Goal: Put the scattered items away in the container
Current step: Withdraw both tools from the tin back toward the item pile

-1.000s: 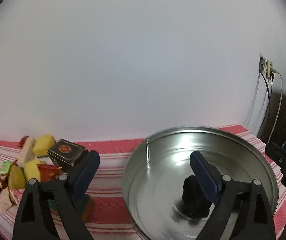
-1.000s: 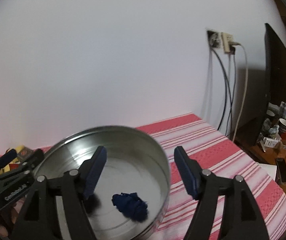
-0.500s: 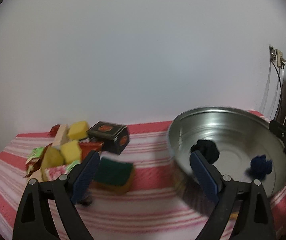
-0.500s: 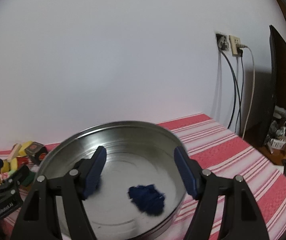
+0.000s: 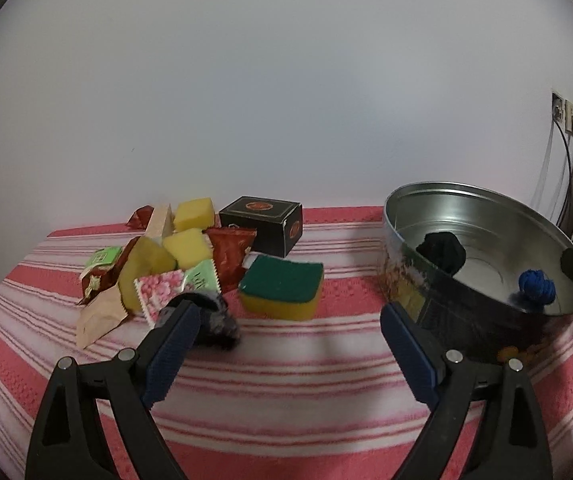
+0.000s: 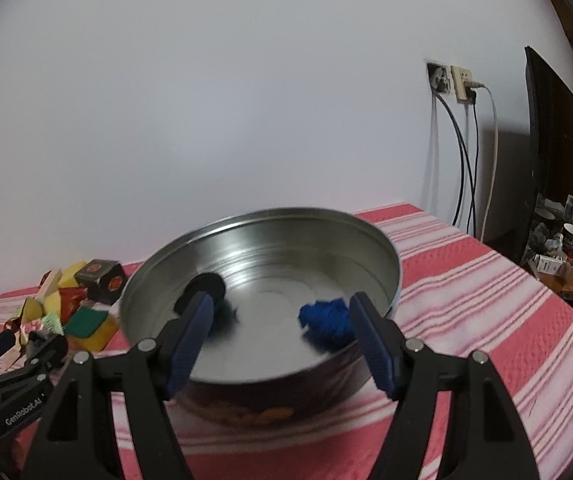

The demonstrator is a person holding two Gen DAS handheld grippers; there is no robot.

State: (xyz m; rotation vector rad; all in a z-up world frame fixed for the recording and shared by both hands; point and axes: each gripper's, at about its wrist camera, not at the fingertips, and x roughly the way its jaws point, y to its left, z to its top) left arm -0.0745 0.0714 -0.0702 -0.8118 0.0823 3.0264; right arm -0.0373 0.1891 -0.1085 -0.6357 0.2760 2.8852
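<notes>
A round metal tin [image 5: 486, 216] stands on the right of the striped cloth. Inside it lie a black yarn bundle [image 5: 442, 254] and a blue yarn bundle [image 5: 536, 290]. My left gripper [image 5: 290, 340] is open and empty, low over the cloth. A green and yellow sponge [image 5: 282, 288] lies just beyond it, and a dark fuzzy bundle [image 5: 216, 316] lies by its left finger. My right gripper [image 6: 282, 328] is open at the tin's [image 6: 286, 240] near rim, holding nothing. The blue bundle [image 6: 326, 320] lies just inside its right finger and the black bundle [image 6: 206, 286] behind its left one.
A pile at the left holds a black box [image 5: 262, 226], yellow sponges [image 5: 186, 244], a red snack packet [image 5: 228, 256] and several small wrappers. Cables [image 6: 466, 160] hang from wall sockets at the right. Beside the table, a cluttered side table [image 6: 566, 248] holds cups and bottles.
My left gripper has swung left, away from above the tin and over to the pile. My right gripper has drawn back from over the tin to its near rim.
</notes>
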